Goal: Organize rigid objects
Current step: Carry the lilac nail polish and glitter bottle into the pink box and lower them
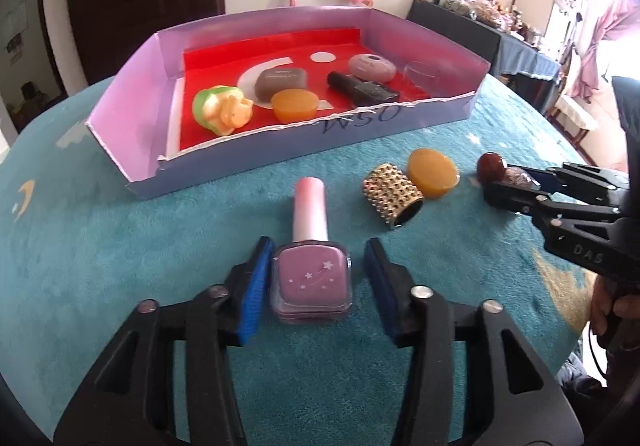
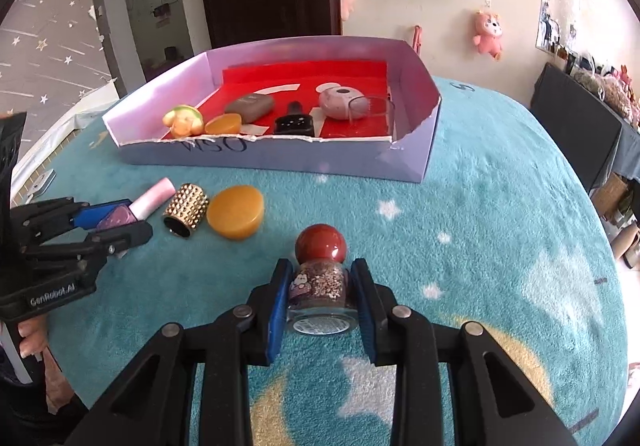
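A pink nail polish bottle [image 1: 310,282] lies on the teal tablecloth between the blue pads of my left gripper [image 1: 319,246]. The jaws stand open, with a gap on each side of the bottle. In the right wrist view the same bottle [image 2: 120,216] and left gripper [image 2: 136,218] sit at the far left. My right gripper [image 2: 322,266] is shut on a small glitter bottle [image 2: 320,286] with a red ball cap, its pads pressing the glass. A purple cardboard box [image 1: 280,142] with a red floor stands behind them.
A gold studded cylinder [image 1: 392,194] and an orange puck [image 1: 432,172] lie between the grippers. The box holds a green-yellow toy [image 1: 222,110], a grey case [image 1: 280,82], another orange puck [image 1: 295,104], a black bottle [image 1: 362,88], a pink oval [image 1: 372,67] and a clear glass [image 1: 424,72].
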The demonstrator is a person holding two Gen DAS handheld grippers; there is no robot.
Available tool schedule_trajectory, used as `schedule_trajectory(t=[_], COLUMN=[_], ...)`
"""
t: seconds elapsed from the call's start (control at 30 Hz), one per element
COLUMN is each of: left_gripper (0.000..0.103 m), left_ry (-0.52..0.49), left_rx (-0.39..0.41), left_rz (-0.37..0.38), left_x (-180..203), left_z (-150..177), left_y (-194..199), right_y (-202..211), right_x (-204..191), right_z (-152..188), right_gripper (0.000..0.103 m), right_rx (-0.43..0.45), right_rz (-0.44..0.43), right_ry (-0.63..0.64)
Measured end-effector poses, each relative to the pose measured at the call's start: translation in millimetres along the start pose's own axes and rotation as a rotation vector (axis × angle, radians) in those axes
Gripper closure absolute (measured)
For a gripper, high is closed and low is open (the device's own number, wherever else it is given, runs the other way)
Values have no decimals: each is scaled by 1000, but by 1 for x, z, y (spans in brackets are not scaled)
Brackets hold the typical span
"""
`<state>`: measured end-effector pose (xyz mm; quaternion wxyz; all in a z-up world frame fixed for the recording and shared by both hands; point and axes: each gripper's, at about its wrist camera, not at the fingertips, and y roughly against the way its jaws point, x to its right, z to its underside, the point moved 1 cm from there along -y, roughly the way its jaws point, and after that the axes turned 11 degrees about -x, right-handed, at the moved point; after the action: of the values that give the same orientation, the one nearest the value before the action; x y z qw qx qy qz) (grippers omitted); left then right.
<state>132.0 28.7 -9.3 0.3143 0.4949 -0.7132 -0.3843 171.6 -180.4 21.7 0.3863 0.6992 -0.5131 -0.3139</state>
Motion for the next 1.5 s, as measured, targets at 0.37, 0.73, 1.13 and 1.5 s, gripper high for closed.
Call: schedule_trajectory(t=[0.37,0.73,1.13,1.5], left_gripper=[50,69,69,69], left_ry=[5,14,25,-5], left_rx=[1,32,126,75], left_rz=[-43,-57,-18,-20], left_x=[3,5,-2,-42], left_z=[3,4,-13,-120], left_y=[0,9,48,39], right_y=[0,6,19,24], right_x=[3,-5,-7,-9], right_z=[0,5,-4,-112], right_gripper=[41,70,70,70], right_rx=[-10,40,72,104], right_rz=[12,8,-79,-188], right_ry=[9,55,37,76])
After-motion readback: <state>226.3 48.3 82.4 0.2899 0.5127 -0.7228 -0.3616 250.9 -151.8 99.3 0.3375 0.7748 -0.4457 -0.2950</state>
